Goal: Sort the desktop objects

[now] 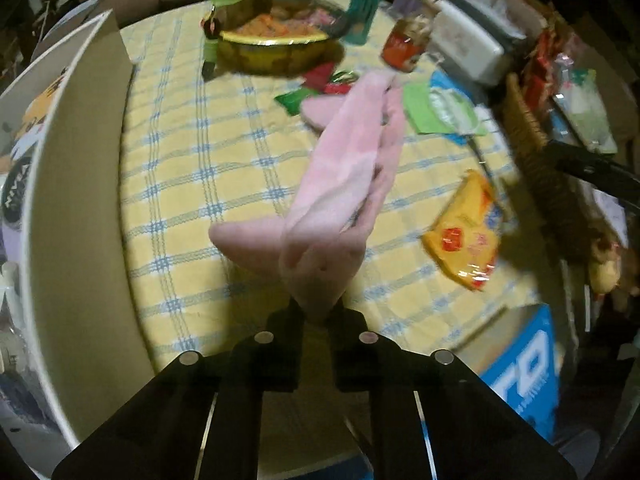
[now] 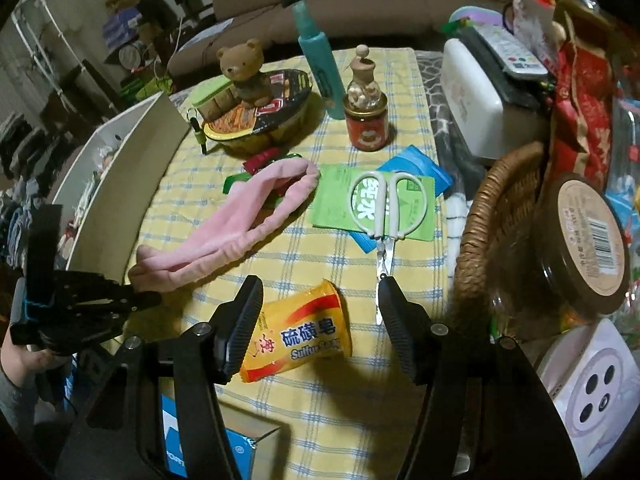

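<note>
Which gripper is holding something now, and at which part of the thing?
The left gripper pinches the pink headband at its near end. The right gripper is open and holds nothing.

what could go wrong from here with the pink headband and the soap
The left hand-held gripper pinches only one end of the pink headband; the trailing loop could drag the candy wrappers beneath it. The right hand-held gripper, open over the sulfur soap packet, has a finger near the scissors tips and might nudge them.

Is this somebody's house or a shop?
Most likely a home living room: a brown sofa stands behind the table with its checked tablecloth, which is cluttered with a toy bear and a remote control.
</note>
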The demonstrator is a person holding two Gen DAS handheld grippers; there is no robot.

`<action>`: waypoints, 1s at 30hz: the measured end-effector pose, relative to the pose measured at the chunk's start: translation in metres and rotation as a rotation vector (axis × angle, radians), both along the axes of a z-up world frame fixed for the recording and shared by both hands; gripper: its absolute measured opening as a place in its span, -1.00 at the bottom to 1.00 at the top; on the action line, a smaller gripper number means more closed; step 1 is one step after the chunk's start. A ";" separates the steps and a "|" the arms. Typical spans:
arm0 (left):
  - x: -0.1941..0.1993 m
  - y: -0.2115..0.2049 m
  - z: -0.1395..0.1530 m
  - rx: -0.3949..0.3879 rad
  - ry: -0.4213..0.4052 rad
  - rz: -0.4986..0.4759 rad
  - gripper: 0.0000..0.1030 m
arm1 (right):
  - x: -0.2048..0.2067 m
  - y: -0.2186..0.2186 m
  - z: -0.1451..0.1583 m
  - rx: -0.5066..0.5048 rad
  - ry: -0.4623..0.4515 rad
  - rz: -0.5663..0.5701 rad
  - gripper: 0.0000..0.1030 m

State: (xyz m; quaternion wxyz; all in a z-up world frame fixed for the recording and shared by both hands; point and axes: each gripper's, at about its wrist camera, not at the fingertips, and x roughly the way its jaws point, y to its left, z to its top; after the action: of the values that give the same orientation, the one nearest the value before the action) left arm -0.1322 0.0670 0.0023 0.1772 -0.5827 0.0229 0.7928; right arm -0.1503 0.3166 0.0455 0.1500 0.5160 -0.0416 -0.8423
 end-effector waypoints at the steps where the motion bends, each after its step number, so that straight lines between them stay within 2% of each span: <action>1: 0.006 -0.001 0.007 0.003 0.008 -0.013 -0.85 | 0.000 0.000 0.001 -0.004 0.002 -0.004 0.12; 4: 0.022 -0.008 0.024 -0.007 0.016 -0.039 -0.85 | -0.001 -0.001 0.003 -0.010 0.002 -0.010 0.12; 8: 0.029 -0.020 0.036 -0.060 0.009 -0.037 -0.79 | -0.001 -0.008 0.004 -0.015 0.000 0.001 0.12; 9: 0.031 -0.023 0.039 -0.078 0.014 -0.030 -0.71 | -0.001 -0.011 0.004 -0.014 0.001 0.005 0.12; 10: 0.032 -0.023 0.040 -0.100 0.021 -0.023 -0.57 | -0.001 -0.013 0.004 -0.014 0.001 0.008 0.12; 12: 0.032 -0.030 0.048 -0.133 0.056 0.022 0.64 | 0.000 -0.017 0.006 -0.020 0.003 0.013 0.12; 13: 0.031 -0.034 0.056 -0.123 0.089 0.054 0.76 | 0.000 -0.018 0.008 -0.023 0.010 0.011 0.12; 18: 0.016 -0.038 0.081 -0.029 0.188 0.102 0.77 | -0.001 -0.017 0.015 -0.064 0.045 0.010 0.13; 22: -0.011 -0.024 0.070 0.010 0.217 0.102 0.77 | -0.006 -0.013 0.014 -0.145 0.040 0.009 0.13; 25: -0.040 -0.012 0.054 0.048 0.196 0.136 0.77 | -0.016 -0.014 0.010 -0.185 0.025 0.005 0.13; 27: -0.053 -0.006 0.048 0.060 0.190 0.162 0.77 | -0.024 -0.020 0.005 -0.165 0.019 0.000 0.13; 30: -0.068 0.000 0.040 0.066 0.211 0.186 0.77 | -0.030 -0.029 0.000 -0.078 0.034 -0.003 0.13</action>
State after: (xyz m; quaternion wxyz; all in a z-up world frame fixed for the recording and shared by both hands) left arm -0.2002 0.0675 0.0428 0.1189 -0.4897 -0.0389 0.8629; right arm -0.1807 0.2871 0.0459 0.1696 0.4953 -0.0724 -0.8490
